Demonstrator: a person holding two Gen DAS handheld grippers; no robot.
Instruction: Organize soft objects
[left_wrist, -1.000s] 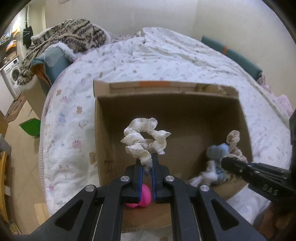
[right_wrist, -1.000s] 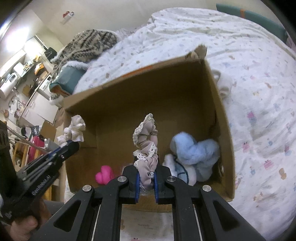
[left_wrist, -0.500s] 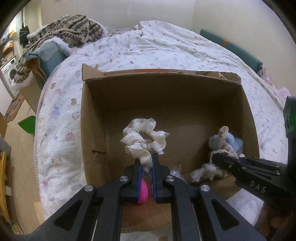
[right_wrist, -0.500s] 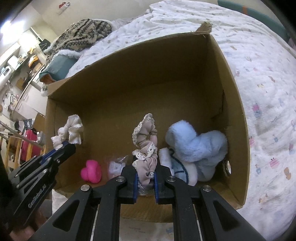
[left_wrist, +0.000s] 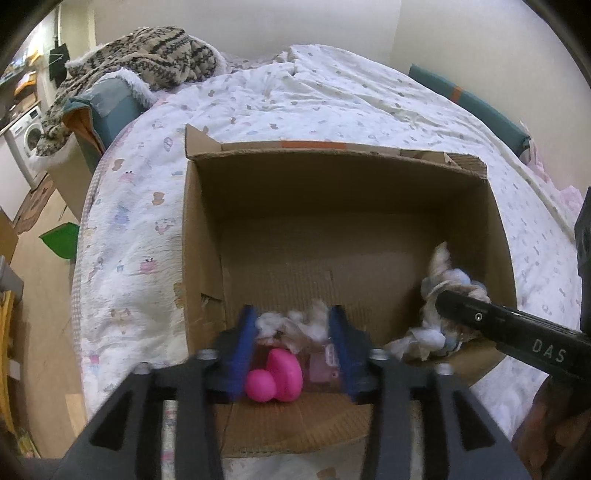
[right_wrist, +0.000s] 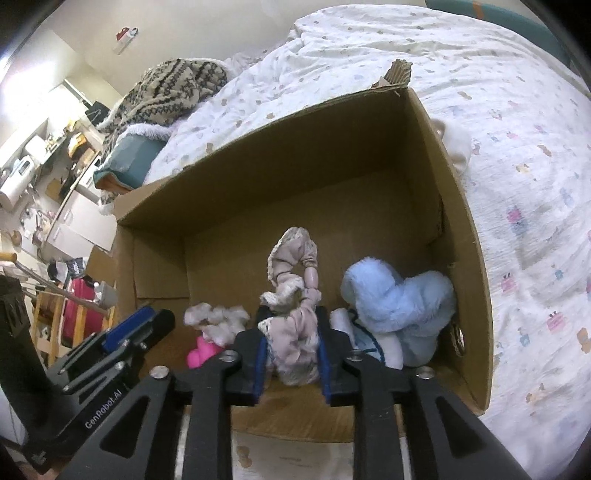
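Nearest to us, our left gripper (left_wrist: 293, 334) has just been opening, and its blue pads (left_wrist: 245, 334) now stand apart with the white scrunchie (left_wrist: 295, 323) loose between them, blurred and, as we read it, dropping rather than held. It lies straight ahead of and below this gripper, over the pink toy (left_wrist: 277, 374) at the near wall of the cardboard box (left_wrist: 199, 236).

Our right gripper (right_wrist: 290, 350) has also just been spreading its jaws. The mauve lace-trimmed scrunchie (right_wrist: 295, 295) is between the pads; we cannot see them pressing on it, so we judge it released or nearly so. Its long axis runs up and away from the fingers, the loop standing above the tips, so it should topple forward into the box.

Just to the right of that scrunchie, touching or nearly touching it, sits the light blue plush toy (right_wrist: 399, 299), against the box's right wall. To the left, the white scrunchie and pink toy sit near the left gripper's tips.

Each hand is nearer its own scrunchie, and both items sit inside the box's near edge, so the coming move, in our judgement, is a straight pull back and up, clear of the near wall.

Beyond the box lies the printed duvet (left_wrist: 332, 92), and farthest off a patterned knit blanket (left_wrist: 147, 51).
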